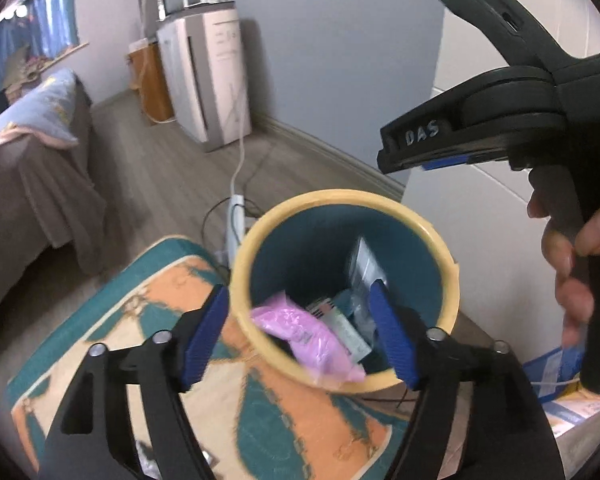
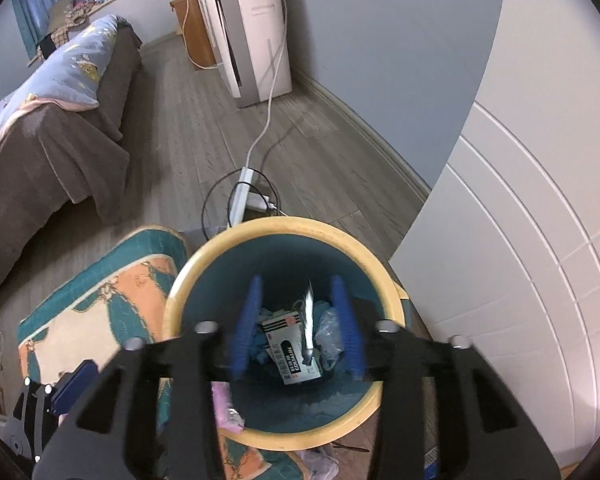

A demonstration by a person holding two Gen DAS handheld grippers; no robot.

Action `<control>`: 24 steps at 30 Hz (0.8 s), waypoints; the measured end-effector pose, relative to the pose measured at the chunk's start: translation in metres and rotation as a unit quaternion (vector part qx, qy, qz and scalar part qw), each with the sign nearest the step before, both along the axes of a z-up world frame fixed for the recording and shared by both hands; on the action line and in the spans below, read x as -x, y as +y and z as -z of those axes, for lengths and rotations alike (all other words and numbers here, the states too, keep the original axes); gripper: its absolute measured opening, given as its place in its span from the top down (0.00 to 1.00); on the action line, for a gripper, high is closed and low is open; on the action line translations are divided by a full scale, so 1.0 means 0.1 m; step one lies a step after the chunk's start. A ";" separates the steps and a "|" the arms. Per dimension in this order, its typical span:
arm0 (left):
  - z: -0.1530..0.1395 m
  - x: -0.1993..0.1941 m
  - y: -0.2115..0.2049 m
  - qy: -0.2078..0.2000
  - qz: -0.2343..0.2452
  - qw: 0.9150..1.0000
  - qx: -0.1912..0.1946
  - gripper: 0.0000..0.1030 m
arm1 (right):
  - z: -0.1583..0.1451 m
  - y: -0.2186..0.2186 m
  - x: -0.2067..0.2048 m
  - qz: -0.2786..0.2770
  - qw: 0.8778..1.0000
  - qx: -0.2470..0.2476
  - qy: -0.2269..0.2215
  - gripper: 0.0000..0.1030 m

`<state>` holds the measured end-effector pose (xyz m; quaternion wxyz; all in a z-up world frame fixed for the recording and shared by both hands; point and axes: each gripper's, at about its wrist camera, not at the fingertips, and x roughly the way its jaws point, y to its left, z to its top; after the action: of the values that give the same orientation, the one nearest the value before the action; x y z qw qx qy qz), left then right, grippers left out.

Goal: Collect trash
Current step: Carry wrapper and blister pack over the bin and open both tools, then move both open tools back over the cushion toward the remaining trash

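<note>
Left gripper point(image 1: 300, 332) agape astride bin rim point(image 1: 240, 272) — pink bag point(image 1: 308, 340) between, untouched.

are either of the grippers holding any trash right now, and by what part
Nothing is held. The left gripper stands open above the bin, the pink bag loose between its fingers. The right gripper is open over the bin too.

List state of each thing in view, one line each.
left claw: open, nothing gripped, over the bin's near rim
right claw: open, empty, above the bin mouth
bin: upright, partly filled with trash
pink bag: loose at the bin's near rim, not gripped
printed carton: lying in the bin bottom
power strip: on the floor, charger plugged in
</note>
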<state>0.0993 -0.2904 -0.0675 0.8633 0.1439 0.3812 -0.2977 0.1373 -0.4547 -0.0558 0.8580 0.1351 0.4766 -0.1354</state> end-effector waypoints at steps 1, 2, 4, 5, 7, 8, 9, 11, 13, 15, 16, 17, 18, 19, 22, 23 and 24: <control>-0.04 0.01 0.08 0.000 -0.008 1.000 0.004 0.24 | -0.02 0.02 0.01 -0.001 1.000 -0.001 -0.001 0.50; -0.08 0.02 0.17 -0.001 -0.016 1.000 0.006 0.23 | -0.05 0.04 0.01 -0.004 1.000 -0.005 -0.003 0.46; -0.15 0.04 0.31 -0.003 -0.028 1.000 0.010 0.20 | -0.08 0.09 0.02 -0.010 1.000 -0.019 -0.006 0.27; -0.20 0.05 0.39 -0.006 -0.035 0.999 0.010 0.18 | -0.12 0.12 0.03 -0.013 0.999 -0.031 -0.015 0.23; -0.29 0.09 0.57 -0.014 -0.048 0.999 0.008 0.17 | -0.19 0.17 0.05 -0.016 0.999 -0.041 -0.025 0.11; -0.35 0.11 0.68 -0.017 -0.058 0.998 0.007 0.16 | -0.24 0.21 0.06 -0.019 0.998 -0.044 -0.031 0.09; -0.41 0.13 0.80 -0.021 -0.069 0.997 0.008 0.14 | -0.28 0.24 0.08 -0.021 0.998 -0.044 -0.037 0.05; -0.51 0.17 0.98 -0.025 -0.087 0.996 0.010 0.12 | -0.34 0.32 0.11 -0.028 0.998 -0.044 -0.045 0.06; -0.60 0.21 1.19 -0.028 -0.106 0.994 0.011 0.11 | -0.38 0.44 0.15 -0.041 0.998 -0.037 -0.043 0.06; -0.66 0.25 1.40 -0.032 -0.127 0.991 0.010 0.09 | -0.39 0.58 0.18 -0.059 0.997 -0.026 -0.035 0.06; -0.69 0.27 1.52 -0.033 -0.139 0.990 0.008 0.09 | -0.40 0.63 0.19 -0.065 0.997 -0.024 -0.033 0.06; -0.71 0.29 1.64 -0.034 -0.153 0.988 0.006 0.08 | -0.40 0.67 0.21 -0.069 0.997 -0.022 -0.032 0.06; -0.72 0.30 1.72 -0.035 -0.162 0.986 0.005 0.07 | -0.41 0.73 0.23 -0.073 0.997 -0.021 -0.030 0.06; -0.74 0.33 1.85 -0.034 -0.179 0.983 0.006 0.07 | -0.43 0.78 0.26 -0.076 0.996 -0.021 -0.030 0.06; -0.75 0.40 2.15 -0.024 -0.212 0.977 0.016 0.06 | -0.46 0.90 0.34 -0.079 0.996 -0.028 -0.030 0.06; -0.75 0.42 2.25 -0.018 -0.224 0.974 0.021 0.06 | -0.48 0.96 0.38 -0.081 0.995 -0.036 -0.036 0.06; -0.75 0.44 2.33 -0.015 -0.234 0.972 0.026 0.06 | -0.48 1.01 0.41 -0.083 0.995 -0.039 -0.034 0.06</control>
<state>0.0556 -0.0571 0.0078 0.9181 0.0331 0.3834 -0.0949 0.0964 -0.3537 -0.0083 0.8763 0.1331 0.4613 -0.0407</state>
